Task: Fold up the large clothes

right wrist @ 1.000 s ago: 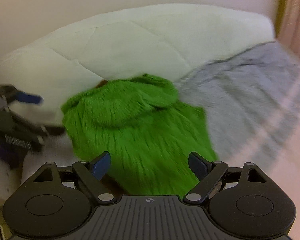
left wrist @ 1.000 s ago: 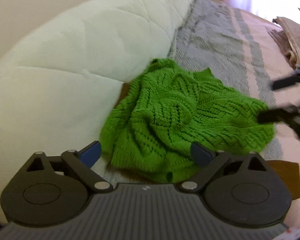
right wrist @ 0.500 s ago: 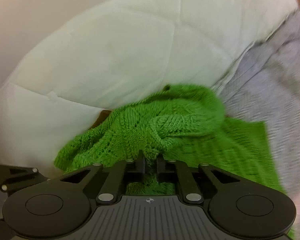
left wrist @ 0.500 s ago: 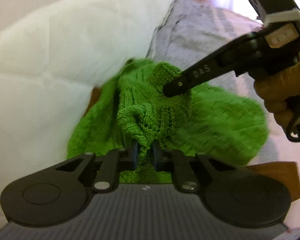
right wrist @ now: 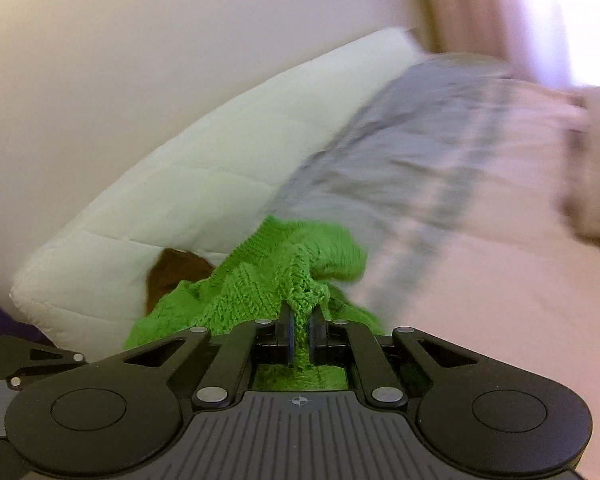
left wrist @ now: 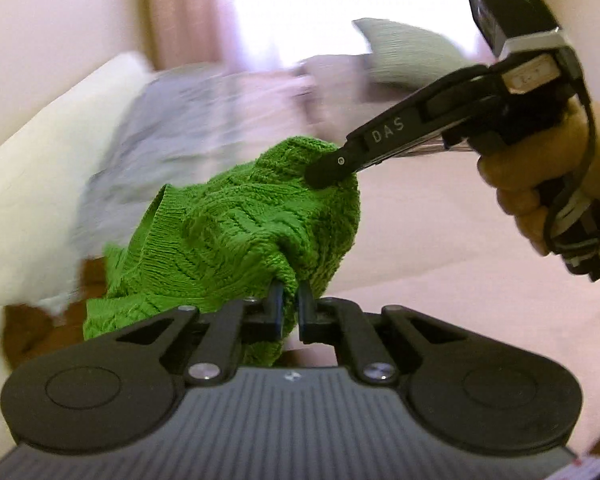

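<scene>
A bright green knitted sweater hangs bunched above the bed, lifted between both grippers. My left gripper is shut on a fold of its near edge. In the left wrist view the right gripper comes in from the upper right, held by a person's hand, and bites the sweater's top. The right wrist view shows my right gripper shut on a strand of the green sweater, the rest trailing down toward the bed.
A white quilted pillow lies against the wall at the left. A grey patterned blanket and pink sheet cover the bed. Something brown lies under the sweater. A grey cushion sits far back by the bright window.
Both grippers went from open over the flat sweater to shut on it, then rose and swung away from the pillow, pulling the sweater up off the bed.
</scene>
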The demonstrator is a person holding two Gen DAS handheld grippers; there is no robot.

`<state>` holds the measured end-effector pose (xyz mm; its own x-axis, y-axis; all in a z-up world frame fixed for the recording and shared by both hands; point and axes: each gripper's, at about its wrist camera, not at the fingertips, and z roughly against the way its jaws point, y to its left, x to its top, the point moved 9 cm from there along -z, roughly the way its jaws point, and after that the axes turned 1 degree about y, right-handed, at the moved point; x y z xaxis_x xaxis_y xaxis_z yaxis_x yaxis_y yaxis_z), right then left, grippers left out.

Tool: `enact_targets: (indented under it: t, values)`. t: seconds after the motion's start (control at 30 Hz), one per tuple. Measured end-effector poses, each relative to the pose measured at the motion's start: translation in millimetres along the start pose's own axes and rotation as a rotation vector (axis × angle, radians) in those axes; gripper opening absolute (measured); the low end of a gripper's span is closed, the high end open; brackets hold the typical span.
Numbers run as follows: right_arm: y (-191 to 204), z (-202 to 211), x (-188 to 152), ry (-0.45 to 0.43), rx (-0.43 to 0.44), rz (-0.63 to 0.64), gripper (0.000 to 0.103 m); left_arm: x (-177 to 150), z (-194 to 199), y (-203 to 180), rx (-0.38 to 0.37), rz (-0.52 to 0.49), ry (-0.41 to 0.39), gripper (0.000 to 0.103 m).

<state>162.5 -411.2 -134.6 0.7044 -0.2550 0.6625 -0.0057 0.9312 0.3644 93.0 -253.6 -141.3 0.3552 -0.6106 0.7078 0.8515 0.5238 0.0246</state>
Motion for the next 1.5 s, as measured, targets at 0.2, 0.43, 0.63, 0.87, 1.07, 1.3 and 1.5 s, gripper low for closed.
enact_targets:
  t: [0.2,0.43,0.63,0.87,1.07,1.3,1.5]
  values:
    - [-147.2,165.4,-86.8,-0.009,-0.224,-0.163,0.007,6.0,-4.2,-218.7,-0.324,-0.057,0.024,0.018]
    - [-256.7,265.1,-173.0,-0.015,-0.523,-0.384,0.050,-21.0,-32.6,-266.8,-0.300,-0.177,0.139,0.038]
    - [-220.9,239.9,-227.0,0.045,-0.447,-0.495,0.057,-38.9,-80.5,-214.8,-0.189,-0.242,0.243,0.048]
    - [-186.0,188.0,-257.8,0.088,-0.422,-0.529,0.061,-53.2,-115.1,-192.7,-0.320,-0.215,0.314,0.055]
    - [-198.7,184.7,-260.1,0.126,-0.527,-0.479,0.061,-85.1,-144.6,-214.2,-0.437,-0.261,0.368,0.058]
    - [-235.5,156.6,-213.6,0.200,-0.509,-0.096,0.062,-99.9,-169.6,-236.4,-0.447,-0.288,0.401,0.027]
    - [-274.8,120.8,-181.2,0.281,-0.354,0.438,0.062,-92.9,-143.6,-230.8,-0.286,-0.236,0.371,0.007]
